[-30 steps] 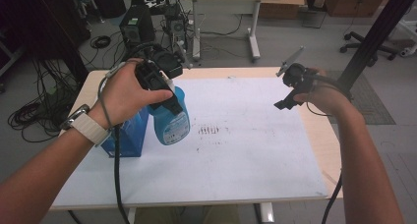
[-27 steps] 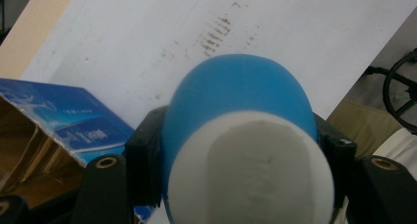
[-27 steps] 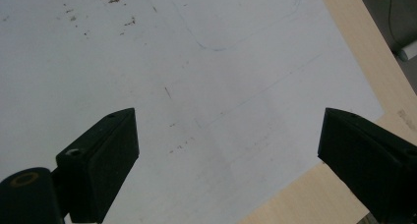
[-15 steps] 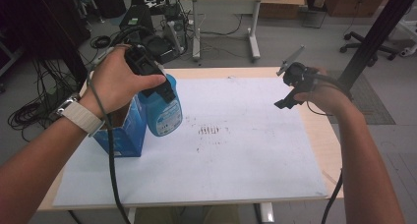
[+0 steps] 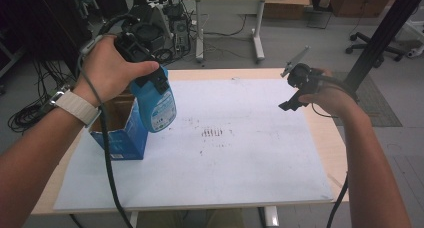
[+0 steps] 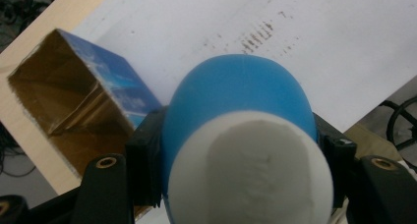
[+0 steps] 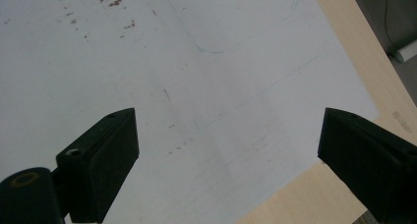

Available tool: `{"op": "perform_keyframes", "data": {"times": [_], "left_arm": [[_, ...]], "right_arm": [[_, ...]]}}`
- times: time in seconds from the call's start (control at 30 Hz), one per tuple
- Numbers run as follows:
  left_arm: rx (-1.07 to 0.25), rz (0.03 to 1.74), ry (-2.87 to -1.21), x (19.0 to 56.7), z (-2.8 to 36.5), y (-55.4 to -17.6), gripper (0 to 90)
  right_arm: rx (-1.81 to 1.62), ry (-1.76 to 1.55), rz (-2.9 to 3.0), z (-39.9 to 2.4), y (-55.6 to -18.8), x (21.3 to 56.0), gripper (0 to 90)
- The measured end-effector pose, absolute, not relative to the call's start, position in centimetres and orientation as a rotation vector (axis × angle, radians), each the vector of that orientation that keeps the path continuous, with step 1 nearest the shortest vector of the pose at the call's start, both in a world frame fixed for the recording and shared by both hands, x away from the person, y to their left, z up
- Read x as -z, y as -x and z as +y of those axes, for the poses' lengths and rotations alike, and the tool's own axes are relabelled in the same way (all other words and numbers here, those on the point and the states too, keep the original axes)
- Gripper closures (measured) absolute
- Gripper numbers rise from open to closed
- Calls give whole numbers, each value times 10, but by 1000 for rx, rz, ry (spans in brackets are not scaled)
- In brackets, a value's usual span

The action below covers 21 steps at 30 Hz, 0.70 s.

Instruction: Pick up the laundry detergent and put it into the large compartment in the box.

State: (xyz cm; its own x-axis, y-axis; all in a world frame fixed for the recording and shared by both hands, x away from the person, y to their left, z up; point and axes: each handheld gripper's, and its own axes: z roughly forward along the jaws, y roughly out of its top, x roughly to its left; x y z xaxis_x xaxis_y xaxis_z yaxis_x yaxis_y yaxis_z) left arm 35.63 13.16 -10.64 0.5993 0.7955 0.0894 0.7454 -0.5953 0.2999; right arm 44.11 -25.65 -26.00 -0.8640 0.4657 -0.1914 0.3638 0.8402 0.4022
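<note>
Blue plastic bottle (image 5: 156, 105) with a white bottom is the thing you hold: your left gripper (image 5: 150, 80) has its black jaws clamped on either side of it, lifting it clear of the table, just above and beside the open blue cardboard box (image 5: 120, 133); in the high view the bottle hangs tilted, its printed label facing you, its lower end over the box's right edge; in the left gripper view the bottle (image 6: 241, 135) bulges between the two jaws, white end nearest the camera, blue body beyond, and the box (image 6: 74, 111) lies to the left with its brown inside open to view and nothing that you can make out in it.

Your left hand (image 5: 112, 70) wraps the gripper's handle, a pale woven watch strap (image 5: 77, 108) on the wrist; the black cable (image 5: 107, 158) trails down from it across the table's near edge.

The box stands on a large white paper sheet (image 5: 240, 163) that covers most of the light wooden table (image 5: 327, 138); small brown marks (image 5: 212, 133) sit near the sheet's middle.

Your right gripper (image 5: 295, 88) is held above the table's far right part, well apart from the bottle; in the right gripper view its jaws stand wide with nothing between them, over the white sheet (image 7: 196, 86) and a strip of bare table edge (image 7: 354, 62).
</note>
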Motion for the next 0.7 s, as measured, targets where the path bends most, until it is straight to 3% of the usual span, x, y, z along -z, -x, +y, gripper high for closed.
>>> {"op": "perform_keyframes", "data": {"times": [0.7], "left_arm": [[-339, 1525, -2448, 82, 170, -376, 373]], "right_arm": [[-511, -614, 2743, -251, -444, 259, 84]]}}
